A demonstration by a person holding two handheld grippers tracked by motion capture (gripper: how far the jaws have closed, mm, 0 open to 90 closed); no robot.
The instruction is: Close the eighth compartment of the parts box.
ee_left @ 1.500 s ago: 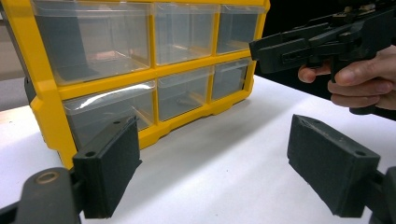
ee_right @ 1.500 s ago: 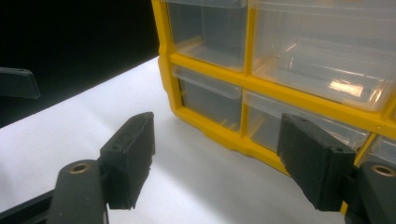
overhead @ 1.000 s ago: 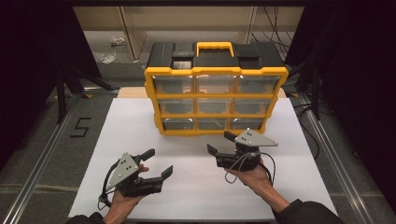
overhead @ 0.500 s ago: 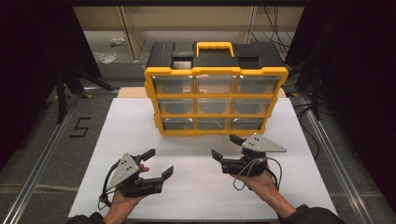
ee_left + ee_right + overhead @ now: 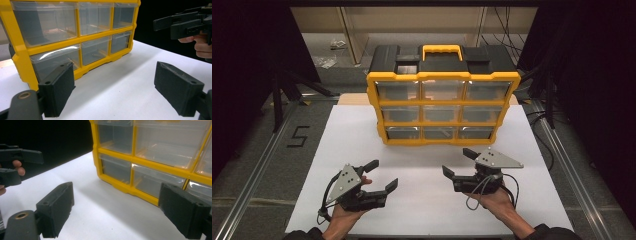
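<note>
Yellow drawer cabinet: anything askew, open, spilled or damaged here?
Nothing stands out. The drawer cabinet stands upright on the white table with all nine clear drawers pushed in. The left gripper and the right gripper are open and hold nothing.

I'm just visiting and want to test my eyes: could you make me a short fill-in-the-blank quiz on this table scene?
1. The organizer has a frame coloured ____.
2. Its clear drawers stand in three rows of ____.
3. The left gripper and the right gripper both hold ____.
4. The handle sits on the organizer's ____.

Missing words: yellow; three; nothing; top
</note>
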